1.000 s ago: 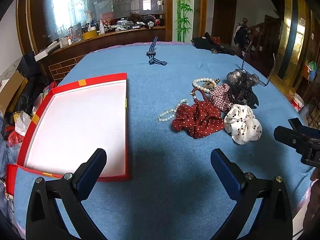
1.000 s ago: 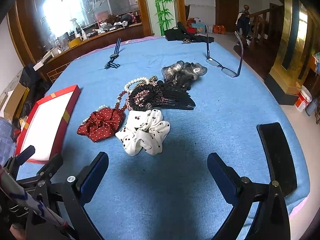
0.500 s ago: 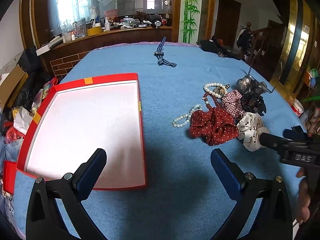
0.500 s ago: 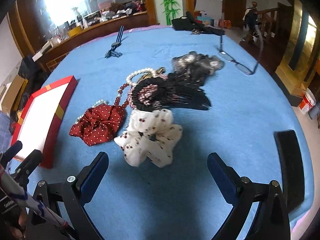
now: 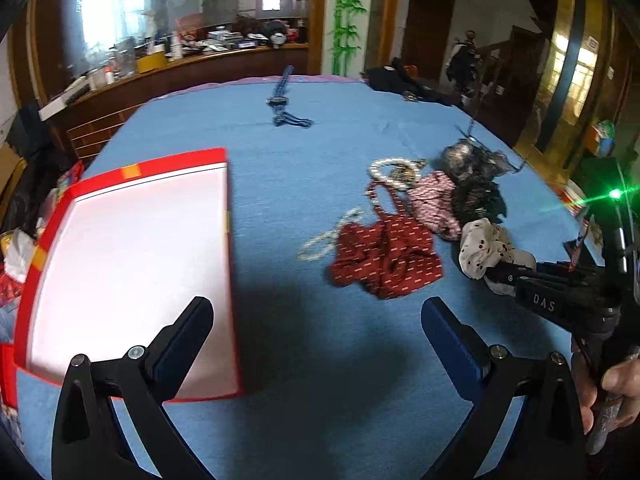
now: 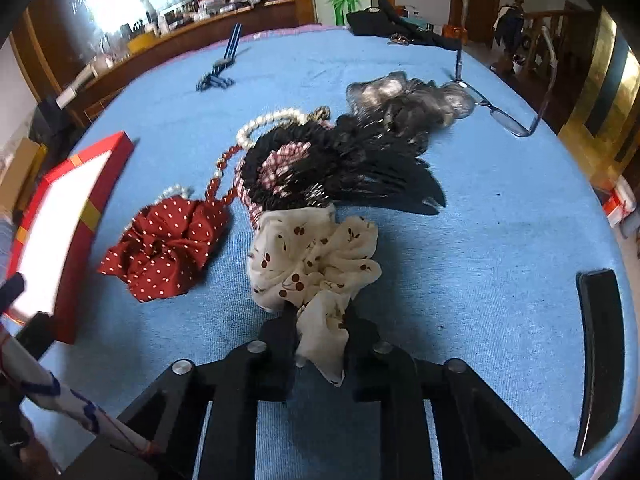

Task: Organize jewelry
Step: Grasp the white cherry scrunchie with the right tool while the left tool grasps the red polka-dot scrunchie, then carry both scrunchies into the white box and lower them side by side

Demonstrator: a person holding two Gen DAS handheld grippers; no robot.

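My right gripper [image 6: 320, 320] is shut on the near edge of a cream cherry-print scrunchie [image 6: 316, 252], which rests on the blue cloth; it also shows in the left wrist view [image 5: 486, 250]. A red dotted scrunchie [image 6: 168, 244] lies to its left. Behind are a pink plaid scrunchie [image 6: 284, 160], a black lace scrunchie [image 6: 360, 168], a pearl bracelet [image 6: 272, 122] and a red bead string [image 6: 218, 180]. The red-rimmed white tray [image 5: 128, 256] lies at the left. My left gripper [image 5: 316, 332] is open and empty above the cloth, beside the tray's right edge.
Glasses [image 6: 508, 116] stand at the far right of the table. A blue striped band [image 5: 284, 104] lies at the far side. A black strip [image 6: 600, 356] lies near the right edge. A grey hairpiece [image 6: 400, 96] sits behind the pile. A wooden counter [image 5: 168, 68] stands beyond the table.
My right gripper moved forward to the cream scrunchie and shut on its near edge. My left gripper shifted a little; the tray now sits further left in its view.
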